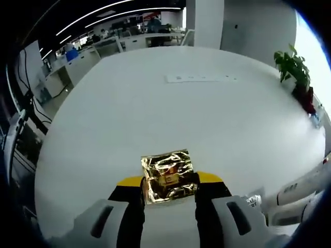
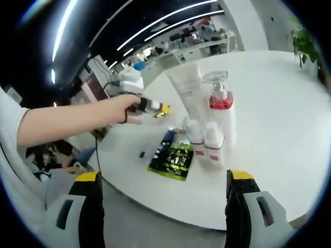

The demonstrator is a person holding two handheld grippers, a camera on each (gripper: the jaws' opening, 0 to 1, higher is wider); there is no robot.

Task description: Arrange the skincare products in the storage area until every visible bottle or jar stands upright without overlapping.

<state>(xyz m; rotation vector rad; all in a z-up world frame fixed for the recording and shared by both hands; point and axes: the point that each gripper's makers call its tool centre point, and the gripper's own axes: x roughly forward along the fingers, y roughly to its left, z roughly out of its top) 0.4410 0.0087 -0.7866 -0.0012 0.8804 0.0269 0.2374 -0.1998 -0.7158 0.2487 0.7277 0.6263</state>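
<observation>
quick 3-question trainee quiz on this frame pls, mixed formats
1. True or false: the left hand-held gripper is shut on the gold foil sachet.
2. Multiple choice: in the right gripper view, what lies flat on the white table in front of the standing products? A) green sachet B) a towel C) a spoon
3. Fill in: the pump bottle has a ___ band below its clear cap.

Key: 1 true; 2 A; 3 red. The right hand-held gripper is open, with nothing between its jaws. The white tube and pump bottle stand upright beside each other.
</observation>
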